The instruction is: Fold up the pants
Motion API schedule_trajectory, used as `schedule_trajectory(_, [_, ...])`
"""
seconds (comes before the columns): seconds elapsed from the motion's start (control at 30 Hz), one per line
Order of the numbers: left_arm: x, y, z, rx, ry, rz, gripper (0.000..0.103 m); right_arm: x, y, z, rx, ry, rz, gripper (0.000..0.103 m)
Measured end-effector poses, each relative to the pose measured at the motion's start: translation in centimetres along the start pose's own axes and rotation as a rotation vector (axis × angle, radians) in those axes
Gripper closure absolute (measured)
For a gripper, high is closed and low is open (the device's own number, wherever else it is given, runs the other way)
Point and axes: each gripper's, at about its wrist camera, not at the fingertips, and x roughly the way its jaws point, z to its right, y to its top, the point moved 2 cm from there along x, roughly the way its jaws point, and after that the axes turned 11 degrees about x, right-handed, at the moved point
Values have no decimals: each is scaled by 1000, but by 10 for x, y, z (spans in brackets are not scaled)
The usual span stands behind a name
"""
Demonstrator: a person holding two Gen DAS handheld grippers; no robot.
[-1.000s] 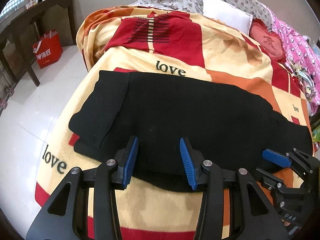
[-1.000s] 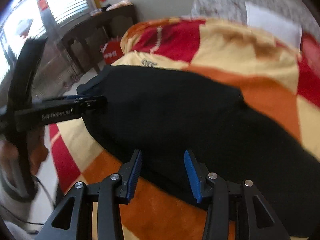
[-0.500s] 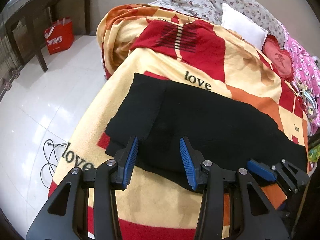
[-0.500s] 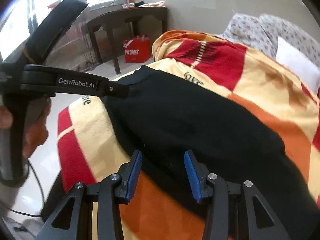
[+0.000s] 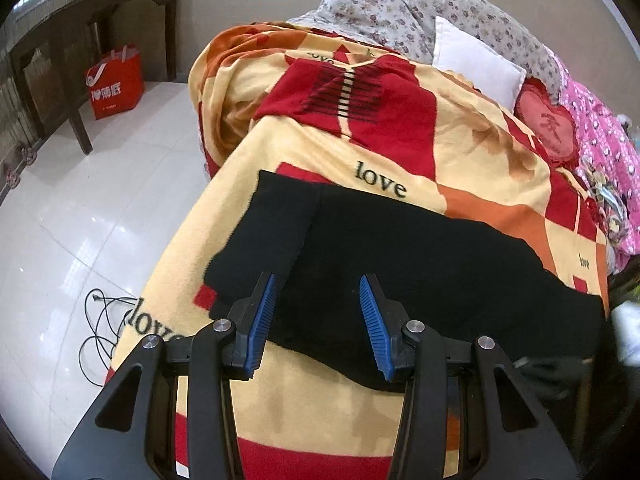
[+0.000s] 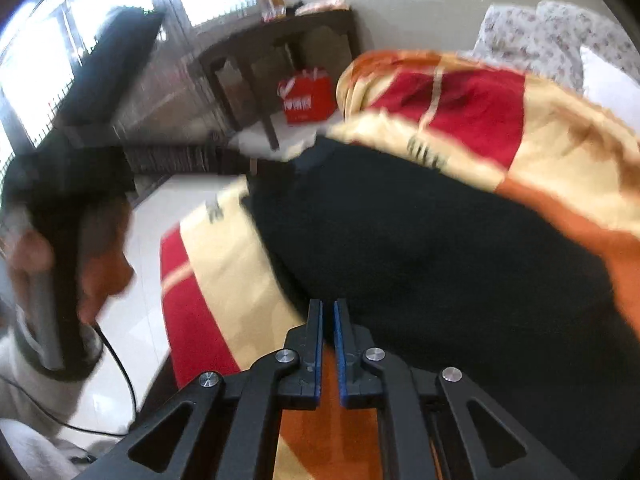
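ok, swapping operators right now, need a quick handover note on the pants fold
Left gripper: open, above the near edge of the black pants, holding nothing.
Right gripper: jaws shut at the pants' near hem; whether fabric is pinched cannot be told, the view is blurred.
Pants lie flat across the patterned blanket; one end already shows a turned-over flap.
Left: confirm the right grip, grip with the left, fold over.

Left gripper [image 5: 318,312]: pointing steeply downward, jaws standing partly apart, blue pads [image 5: 262,316] facing each other with nothing pressed between them. Right gripper [image 6: 327,320]: also angled downward, jaws drawn nearly together with a thin gap between them. The left hand [image 6: 96,268], blurred, wraps its gripper's handle.
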Motion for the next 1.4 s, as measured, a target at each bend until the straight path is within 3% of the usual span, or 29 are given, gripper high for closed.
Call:
schedule_trajectory(0.03, [0, 0, 3, 9, 1, 0, 60, -4, 0, -2, -10, -10, 48, 99])
schedule_trajectory(0.2, [-5, 3, 26, 62, -17, 18, 60, -40, 0, 14, 48, -24, 106, 98])
schedule_trajectory(0.3, [-3, 4, 43, 90, -40, 20, 60, -72, 0, 41, 122, -120, 200, 97])
schedule_trajectory(0.53, [20, -2, 86, 161, -88, -26, 60, -65, 6, 109, 276, -281, 174, 97])
schedule_trajectory(0.67, [35, -6, 100, 195, -50, -46, 60, -61, 10, 124, 314, -236, 193, 97])
schedule_trajectory(0.9, [32, -4, 111, 215, -32, -35, 56, -90, -5, 118, 303, -283, 193, 92])
schedule_trajectory(0.97, [29, -3, 116, 220, -44, -30, 56, -103, -13, 121, 319, -291, 217, 77])
schedule_trajectory(1.03, [27, -3, 122, 229, -50, -27, 56, -115, -23, 124, 334, -306, 232, 69])
schedule_trajectory(1.27, [30, -11, 150, 275, -84, -47, 56, -132, -59, 150, 409, -371, 214, 69])
schedule_trajectory(1.4, [32, -16, 168, 315, -81, -59, 56, -140, -71, 158, 449, -344, 239, 69])
